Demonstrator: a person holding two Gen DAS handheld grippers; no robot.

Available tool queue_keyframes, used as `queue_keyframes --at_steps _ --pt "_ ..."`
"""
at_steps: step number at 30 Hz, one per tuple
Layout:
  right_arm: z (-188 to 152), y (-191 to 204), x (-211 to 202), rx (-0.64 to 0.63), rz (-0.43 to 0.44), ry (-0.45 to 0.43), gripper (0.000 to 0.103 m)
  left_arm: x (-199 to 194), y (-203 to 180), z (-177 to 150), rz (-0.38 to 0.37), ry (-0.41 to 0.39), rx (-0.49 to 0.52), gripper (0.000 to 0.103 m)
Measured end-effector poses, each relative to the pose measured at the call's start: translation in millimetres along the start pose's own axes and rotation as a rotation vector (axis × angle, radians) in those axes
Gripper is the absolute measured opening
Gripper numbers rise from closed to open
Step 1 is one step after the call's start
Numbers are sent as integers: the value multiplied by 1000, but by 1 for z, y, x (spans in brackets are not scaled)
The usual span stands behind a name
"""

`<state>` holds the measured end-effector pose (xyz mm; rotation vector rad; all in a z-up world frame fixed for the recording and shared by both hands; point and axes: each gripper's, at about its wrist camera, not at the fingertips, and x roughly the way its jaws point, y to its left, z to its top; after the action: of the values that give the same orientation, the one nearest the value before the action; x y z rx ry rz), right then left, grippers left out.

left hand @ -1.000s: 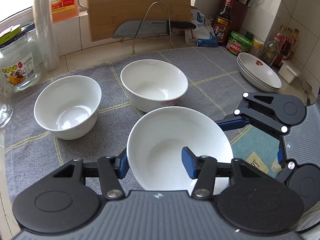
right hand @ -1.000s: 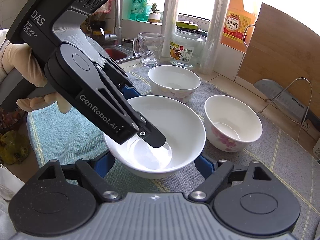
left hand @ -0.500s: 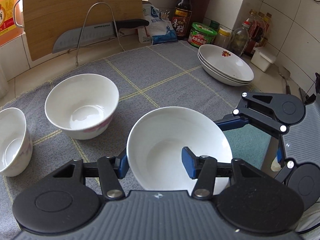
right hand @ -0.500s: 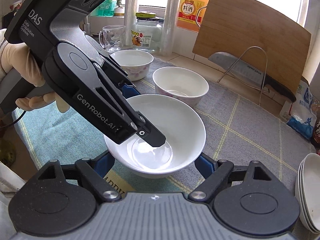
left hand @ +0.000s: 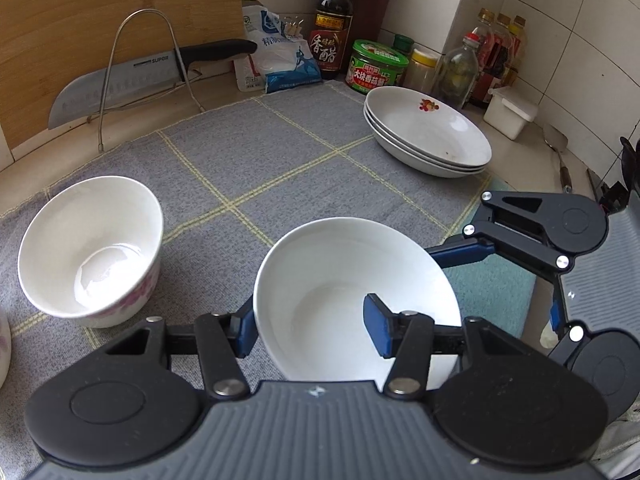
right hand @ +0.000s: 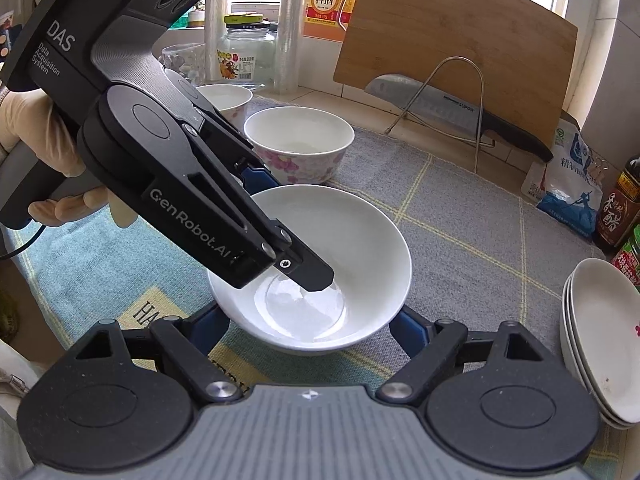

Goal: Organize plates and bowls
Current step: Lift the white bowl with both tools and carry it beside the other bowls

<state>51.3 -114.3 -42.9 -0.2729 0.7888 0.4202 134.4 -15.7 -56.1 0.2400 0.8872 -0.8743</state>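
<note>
My left gripper is shut on the rim of a wide white bowl, one finger inside and one outside, and holds it above the grey cloth. The right wrist view shows this bowl with the left gripper reaching into it. My right gripper is open, its fingers on either side under the bowl. A stack of three white plates lies at the right rear, also at the right edge of the right wrist view. A flowered bowl stands at the left.
A knife rests on a wire rack against a wooden cutting board. Bottles and jars line the back wall. A second flowered bowl and a glass jar stand at the far left.
Both grippers have carried the wide bowl to the right, toward the plate stack. The flowered bowls have slid left in view. The grips have not changed.
</note>
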Motion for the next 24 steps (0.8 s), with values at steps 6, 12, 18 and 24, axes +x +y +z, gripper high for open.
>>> queue_keyframes --at_steps 6,12,18,24 --pt "-2 -6 2 7 2 9 90 9 -1 2 -2 8 -6 52" --pt "-3 -8 5 9 4 16 90 12 -1 2 -5 11 -10 52" --pt "-3 -8 6 12 2 21 90 15 -1 2 -5 12 -14 52" --pt "-2 -8 6 15 1 21 90 16 -1 2 -5 12 -13 53"
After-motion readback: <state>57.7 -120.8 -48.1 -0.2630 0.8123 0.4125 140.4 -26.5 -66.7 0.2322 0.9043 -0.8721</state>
